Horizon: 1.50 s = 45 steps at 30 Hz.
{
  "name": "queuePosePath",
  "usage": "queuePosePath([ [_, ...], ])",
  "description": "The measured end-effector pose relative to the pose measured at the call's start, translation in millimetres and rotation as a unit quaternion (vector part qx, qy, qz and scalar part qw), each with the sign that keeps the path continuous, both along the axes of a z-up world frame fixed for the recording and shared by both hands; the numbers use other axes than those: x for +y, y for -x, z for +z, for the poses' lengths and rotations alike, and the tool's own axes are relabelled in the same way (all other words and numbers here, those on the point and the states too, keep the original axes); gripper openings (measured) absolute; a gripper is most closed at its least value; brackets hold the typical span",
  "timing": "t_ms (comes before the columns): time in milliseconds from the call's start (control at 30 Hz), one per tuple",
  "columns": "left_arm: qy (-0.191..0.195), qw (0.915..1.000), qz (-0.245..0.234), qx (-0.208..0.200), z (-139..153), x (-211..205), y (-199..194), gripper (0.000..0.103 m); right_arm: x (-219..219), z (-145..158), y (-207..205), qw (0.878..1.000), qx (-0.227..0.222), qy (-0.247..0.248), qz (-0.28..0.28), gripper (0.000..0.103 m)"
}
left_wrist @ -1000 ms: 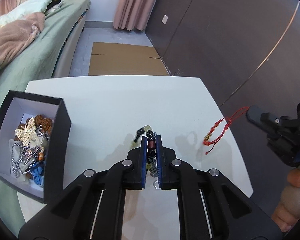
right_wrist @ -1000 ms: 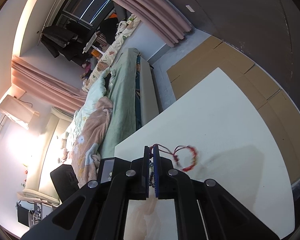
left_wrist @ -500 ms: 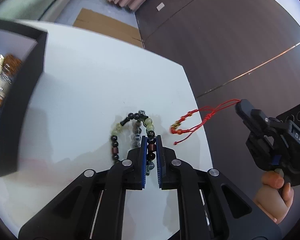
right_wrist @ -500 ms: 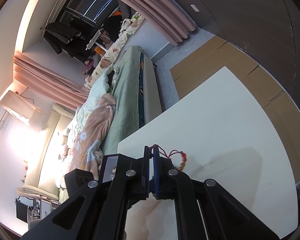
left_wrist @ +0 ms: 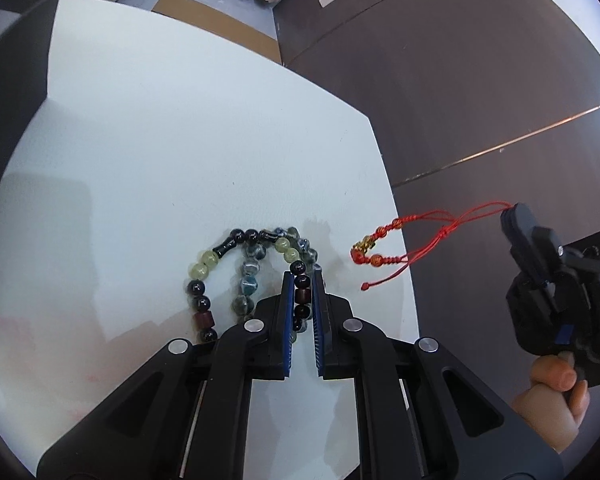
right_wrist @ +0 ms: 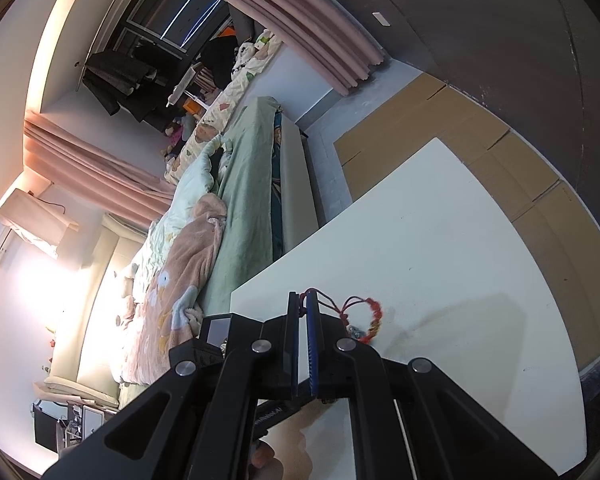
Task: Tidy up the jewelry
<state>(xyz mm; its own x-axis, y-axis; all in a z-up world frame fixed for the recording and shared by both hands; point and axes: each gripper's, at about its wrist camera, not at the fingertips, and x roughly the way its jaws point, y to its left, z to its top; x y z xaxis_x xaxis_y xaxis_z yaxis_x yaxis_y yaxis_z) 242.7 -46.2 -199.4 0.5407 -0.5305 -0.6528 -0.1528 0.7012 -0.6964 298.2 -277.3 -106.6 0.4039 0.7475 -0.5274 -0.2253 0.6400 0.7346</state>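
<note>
My left gripper is shut on a beaded bracelet of black, yellow-green, grey and brown beads; its loops rest on the white table. My right gripper is shut on the cord of a red string bracelet with small gold beads. In the left wrist view the right gripper holds the red bracelet hanging over the table's right edge. The black jewelry box is at the far left, only its wall in view.
A dark brown wall stands past the table's right edge. Flat cardboard lies on the floor beyond the table. A bed with green and pink covers runs along the table's far left side.
My left gripper has swung right and dropped closer to the table, so the box has slid out of view. The beaded bracelet now lies spread on the table. The red bracelet stays hanging from my right gripper.
</note>
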Motion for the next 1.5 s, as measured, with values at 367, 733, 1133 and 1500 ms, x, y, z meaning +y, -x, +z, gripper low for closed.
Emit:
queuePosePath([
  [367,-0.035,0.9982,0.02,-0.044,47,24,19,0.004,4,6,1,1.0,-0.01,-0.003,0.01,0.004],
  [733,-0.088,0.9959,0.002,-0.02,46,14,20,0.044,-5,9,3,1.0,-0.014,-0.002,-0.003,0.004],
  [1133,-0.126,0.9916,-0.018,0.024,22,-16,-5,0.038,-19,8,-1,1.0,-0.008,-0.004,-0.014,0.004],
  [1500,-0.138,0.9903,0.015,0.009,47,-1,6,0.009,-11,10,4,1.0,-0.006,0.004,0.002,0.004],
])
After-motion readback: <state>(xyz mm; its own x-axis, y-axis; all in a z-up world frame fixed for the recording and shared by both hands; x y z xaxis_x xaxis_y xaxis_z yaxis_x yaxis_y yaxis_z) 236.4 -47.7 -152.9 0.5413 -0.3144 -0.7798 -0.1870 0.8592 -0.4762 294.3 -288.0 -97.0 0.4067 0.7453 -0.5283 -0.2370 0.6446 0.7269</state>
